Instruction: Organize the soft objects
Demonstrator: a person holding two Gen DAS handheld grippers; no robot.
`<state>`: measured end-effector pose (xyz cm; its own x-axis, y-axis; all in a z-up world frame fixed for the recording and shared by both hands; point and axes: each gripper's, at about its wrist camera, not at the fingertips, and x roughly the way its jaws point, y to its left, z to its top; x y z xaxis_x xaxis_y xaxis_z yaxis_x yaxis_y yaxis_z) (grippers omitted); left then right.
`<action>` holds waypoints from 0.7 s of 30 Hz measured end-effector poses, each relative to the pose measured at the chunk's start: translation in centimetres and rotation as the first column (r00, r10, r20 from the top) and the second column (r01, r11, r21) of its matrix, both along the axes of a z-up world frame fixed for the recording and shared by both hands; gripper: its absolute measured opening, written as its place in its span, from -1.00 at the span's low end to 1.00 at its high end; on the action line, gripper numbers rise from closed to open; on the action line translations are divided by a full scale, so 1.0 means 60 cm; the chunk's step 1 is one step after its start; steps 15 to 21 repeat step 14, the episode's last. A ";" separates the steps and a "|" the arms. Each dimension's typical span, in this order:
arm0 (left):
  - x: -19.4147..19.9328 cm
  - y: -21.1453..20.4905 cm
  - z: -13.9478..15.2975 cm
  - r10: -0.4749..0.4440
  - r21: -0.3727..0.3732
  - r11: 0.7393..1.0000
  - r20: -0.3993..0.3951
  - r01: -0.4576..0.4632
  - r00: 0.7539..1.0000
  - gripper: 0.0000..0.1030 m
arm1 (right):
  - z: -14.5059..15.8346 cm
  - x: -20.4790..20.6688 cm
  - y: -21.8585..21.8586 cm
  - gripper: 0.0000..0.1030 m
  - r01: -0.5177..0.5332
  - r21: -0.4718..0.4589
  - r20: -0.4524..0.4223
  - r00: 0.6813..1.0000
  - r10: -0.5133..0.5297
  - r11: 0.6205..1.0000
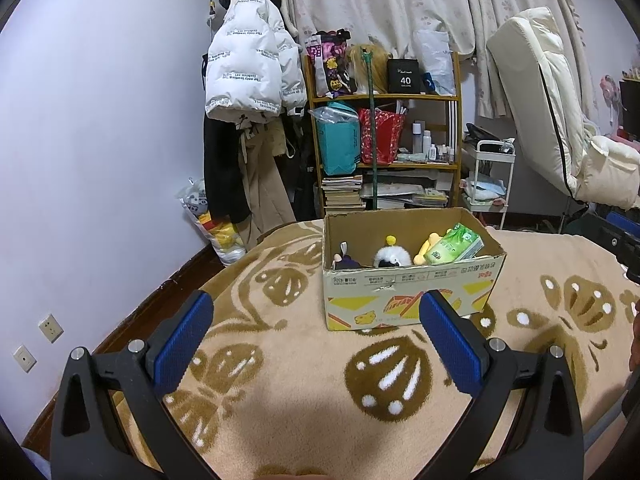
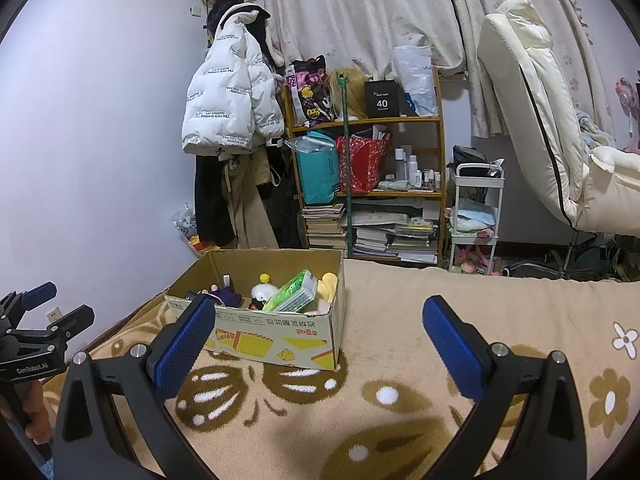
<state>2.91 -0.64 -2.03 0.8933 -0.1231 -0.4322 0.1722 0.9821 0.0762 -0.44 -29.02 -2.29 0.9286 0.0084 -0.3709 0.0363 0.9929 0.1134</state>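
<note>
Your left gripper point(image 1: 316, 328): jaws apart, empty | your right gripper point(image 2: 318, 334): jaws apart, empty | cardboard box point(image 1: 404, 292) sits on blanket point(image 1: 280, 360) ahead of both, right gripper's left of centre | inside: green tissue pack point(image 1: 454, 245), white plush point(image 1: 392, 257), yellow plush point(image 1: 428, 247).

One cardboard box point(image 1: 404, 292) on the blanket, ahead of the left jaws and ahead-left of the right jaws. Inside it, four soft items are countable:
- one green tissue pack point(image 1: 454, 245)
- one yellow plush point(image 1: 427, 247), partly hidden behind the pack
- one white-and-black plush with a yellow bobble point(image 1: 392, 255)
- one dark purple plush point(image 1: 347, 261)

More may lie lower in the box; cannot tell.

Two grippers: left gripper point(image 1: 316, 330) and right gripper point(image 2: 318, 334). Each has two blue-padded fingers, four pads in all, every pair spread wide with nothing between.

Beyond the box: one wooden shelf unit point(image 1: 384, 98) with three visible tiers, one white trolley point(image 1: 494, 176).
</note>
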 end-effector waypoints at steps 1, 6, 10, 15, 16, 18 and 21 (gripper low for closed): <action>0.000 0.000 0.000 -0.001 0.000 1.000 0.000 0.001 1.000 0.98 | 0.001 0.000 0.002 1.00 -0.001 0.000 -0.001 1.000 0.001 1.000; -0.001 0.001 -0.001 -0.002 0.004 1.000 -0.001 0.002 1.000 0.98 | 0.000 -0.001 0.001 1.00 -0.003 -0.002 0.000 1.000 0.003 1.000; 0.000 0.001 -0.003 -0.001 0.005 1.000 0.000 0.001 1.000 0.98 | -0.001 -0.002 -0.004 1.00 -0.001 -0.002 -0.003 1.000 0.001 1.000; 0.000 0.005 -0.006 -0.007 -0.004 1.000 0.001 0.007 1.000 0.98 | 0.001 -0.001 -0.002 1.00 -0.004 -0.004 -0.001 1.000 0.004 1.000; 0.000 0.005 -0.006 -0.007 -0.004 1.000 0.001 0.007 1.000 0.98 | 0.001 -0.001 -0.002 1.00 -0.004 -0.004 -0.001 1.000 0.004 1.000; 0.000 0.005 -0.006 -0.007 -0.004 1.000 0.001 0.007 1.000 0.98 | 0.001 -0.001 -0.002 1.00 -0.004 -0.004 -0.001 1.000 0.004 1.000; 0.000 0.005 -0.006 -0.007 -0.004 1.000 0.001 0.007 1.000 0.98 | 0.001 -0.001 -0.002 1.00 -0.004 -0.004 -0.001 1.000 0.004 1.000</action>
